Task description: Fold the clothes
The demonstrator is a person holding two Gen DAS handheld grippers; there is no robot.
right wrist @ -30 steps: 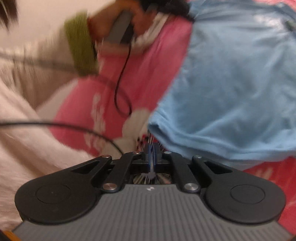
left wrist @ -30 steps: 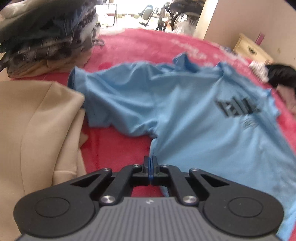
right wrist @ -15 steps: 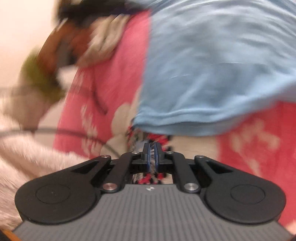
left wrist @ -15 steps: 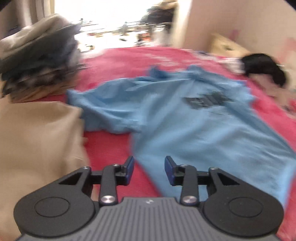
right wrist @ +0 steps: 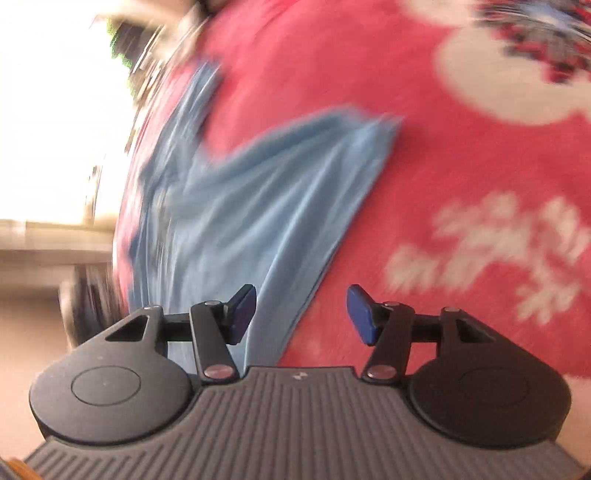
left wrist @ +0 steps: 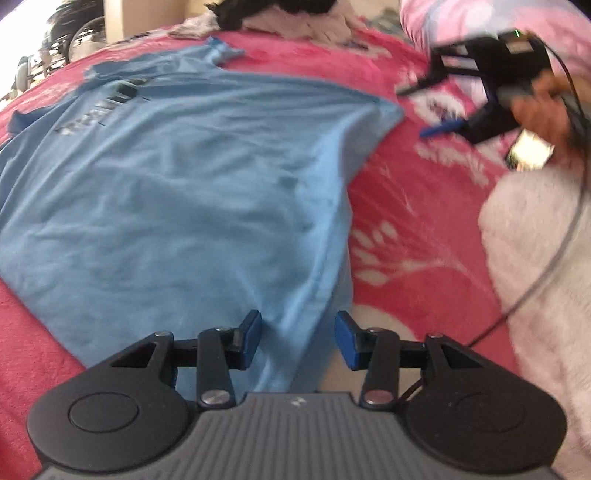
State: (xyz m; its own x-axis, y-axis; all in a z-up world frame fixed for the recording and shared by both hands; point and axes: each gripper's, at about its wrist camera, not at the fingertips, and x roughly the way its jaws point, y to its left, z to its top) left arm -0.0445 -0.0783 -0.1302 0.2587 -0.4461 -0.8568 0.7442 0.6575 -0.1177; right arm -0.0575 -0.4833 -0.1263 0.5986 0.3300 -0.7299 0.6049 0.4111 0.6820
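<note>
A light blue T-shirt (left wrist: 177,177) with dark chest lettering lies spread on a red flowered blanket (left wrist: 406,229). My left gripper (left wrist: 297,332) hovers over the shirt's near hem corner. Its jaws are opening; cloth lies under the gap, but the pads do not press it. In the same view my right gripper (left wrist: 424,109) is at the upper right in a person's hand (left wrist: 539,110), over the blanket beside the shirt's far corner. The blurred right wrist view shows that gripper (right wrist: 301,310) with jaws opening, and the shirt's edge (right wrist: 258,229) running beneath its left finger.
A heap of dark and white clothes (left wrist: 288,14) lies at the far end of the bed. A white fluffy cover (left wrist: 539,266) with a black cable (left wrist: 546,273) across it fills the right side. Pink bedding (left wrist: 443,22) lies behind the right gripper.
Both grippers were shut and now stand open. The left view has swept from the shirt's sleeve and the beige garment to its hem. The right view has rolled and now faces along the shirt's edge.
</note>
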